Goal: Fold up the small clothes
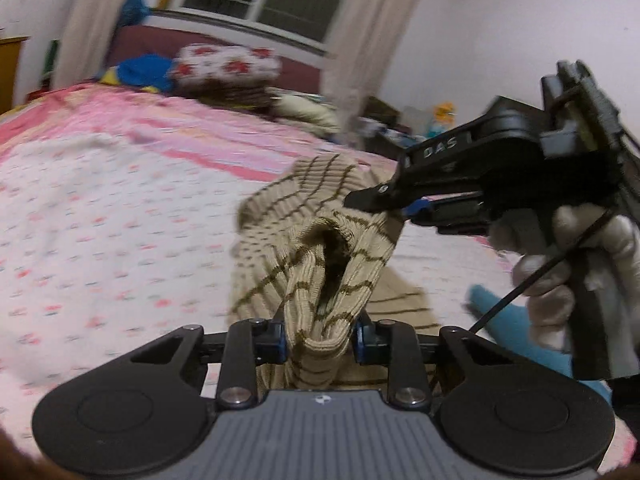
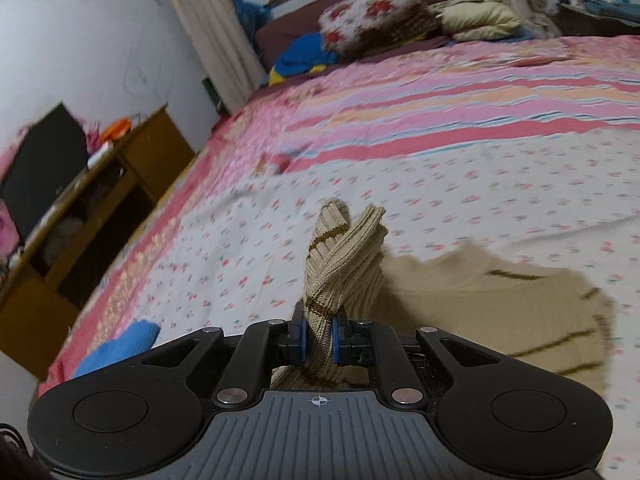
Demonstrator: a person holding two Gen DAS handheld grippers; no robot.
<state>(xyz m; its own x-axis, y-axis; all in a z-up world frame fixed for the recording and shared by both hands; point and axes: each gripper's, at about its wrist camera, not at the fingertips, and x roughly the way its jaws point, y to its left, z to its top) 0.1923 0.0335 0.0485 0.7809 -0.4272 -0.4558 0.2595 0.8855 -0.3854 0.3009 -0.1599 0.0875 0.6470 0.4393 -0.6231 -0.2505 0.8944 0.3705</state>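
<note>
Left gripper (image 1: 320, 338) is clamped on a bunched fold of the beige ribbed sweater (image 1: 320, 248), blue pads pressing the knit from both sides. Right gripper (image 2: 319, 338) is pinched nearly closed on another twisted strip of the same sweater (image 2: 340, 264), which sticks up past its pads. In the left wrist view that right gripper (image 1: 394, 202) shows from the side, its tips at the upper right edge of the raised knit, held by a white-gloved hand (image 1: 560, 264).

Sweater is lifted off the bed's floral sheet (image 2: 460, 184) at both held points; the rest of it (thin brown stripes) lies flat on the sheet to the right. A blue cloth (image 2: 116, 348) lies on the sheet left of the sweater. Floral pillow (image 2: 372, 12) sits far behind the sweater at the bed's head. Both views are motion-blurred.
</note>
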